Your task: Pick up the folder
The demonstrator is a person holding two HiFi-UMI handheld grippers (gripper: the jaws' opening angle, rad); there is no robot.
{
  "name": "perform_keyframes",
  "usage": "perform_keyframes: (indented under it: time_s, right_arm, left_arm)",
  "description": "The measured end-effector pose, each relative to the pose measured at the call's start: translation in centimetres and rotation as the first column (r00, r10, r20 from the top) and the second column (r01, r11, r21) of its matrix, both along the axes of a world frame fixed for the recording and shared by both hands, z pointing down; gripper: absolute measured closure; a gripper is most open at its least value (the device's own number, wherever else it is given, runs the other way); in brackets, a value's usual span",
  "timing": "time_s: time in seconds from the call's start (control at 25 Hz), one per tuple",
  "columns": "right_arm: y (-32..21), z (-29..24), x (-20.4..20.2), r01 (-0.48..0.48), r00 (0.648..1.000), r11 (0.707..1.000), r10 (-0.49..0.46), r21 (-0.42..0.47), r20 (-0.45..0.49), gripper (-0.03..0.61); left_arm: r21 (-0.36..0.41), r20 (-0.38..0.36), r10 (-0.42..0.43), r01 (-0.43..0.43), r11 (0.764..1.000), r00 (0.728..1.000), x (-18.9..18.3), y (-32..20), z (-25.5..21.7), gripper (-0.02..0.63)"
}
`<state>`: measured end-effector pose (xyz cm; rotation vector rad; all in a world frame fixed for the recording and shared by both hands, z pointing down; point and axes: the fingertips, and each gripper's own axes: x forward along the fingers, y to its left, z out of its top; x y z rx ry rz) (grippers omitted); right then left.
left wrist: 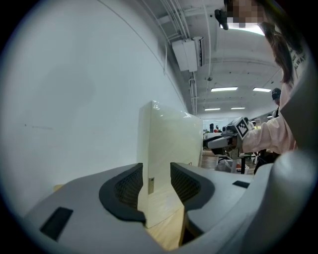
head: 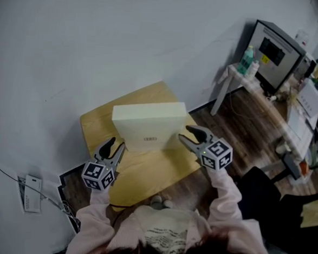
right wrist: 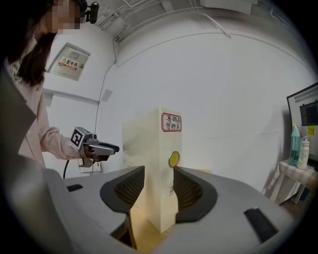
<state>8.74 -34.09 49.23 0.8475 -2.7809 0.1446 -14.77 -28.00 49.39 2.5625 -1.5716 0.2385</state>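
Observation:
A cream box folder (head: 148, 123) stands upright on a small wooden table (head: 145, 174), close to the white wall. My left gripper (head: 116, 145) is at the folder's left end and my right gripper (head: 184, 133) at its right end. Both point at it almost level. In the left gripper view the folder's narrow end (left wrist: 169, 144) shows between the open jaws of the left gripper (left wrist: 156, 184), with a gap at the right pad. In the right gripper view the labelled spine (right wrist: 166, 144) stands between the open jaws of the right gripper (right wrist: 159, 187). Neither gripper is closed on it.
The wall runs close behind the table. A white side table (head: 227, 82) with bottles (head: 246, 60) and a dark screen (head: 274, 51) stand to the right. A cluttered desk (head: 303, 117) lies further right. A power strip (head: 31, 194) lies on the floor at left.

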Motion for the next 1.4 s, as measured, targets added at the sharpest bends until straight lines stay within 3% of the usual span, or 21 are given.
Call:
perform_keyframes:
  time_s: [0.28, 0.48, 0.88, 1.4]
  right_arm:
    - [-0.8, 0.9, -0.8, 0.037, 0.999, 0.999, -0.038, -0.028, -0.020, 0.330]
    - [-1.1, 1.8, -1.4, 0.078, 0.996, 0.995, -0.081, -0.058, -0.037, 0.276]
    - [-2.4, 2.9, -2.4, 0.127, 0.990, 0.986, -0.133, -0.107, -0.051, 0.195]
    - [-2.9, 3.6, -4.1, 0.216, 0.973, 0.969, -0.224, -0.121, -0.061, 0.221]
  left_arm:
    - [-0.028, -0.021, 0.064, -0.065, 0.998, 0.998, 0.0, -1.3, 0.9, 0.387]
    - [-0.057, 0.008, 0.148, -0.148, 0.987, 0.989, 0.9, -2.3, 1.5, 0.308]
    - [-0.103, -0.015, 0.217, -0.217, 0.971, 0.976, 1.6, -4.0, 2.5, 0.205]
    - [-0.131, -0.012, 0.304, -0.303, 0.944, 0.952, 3.1, -5.2, 3.5, 0.192]
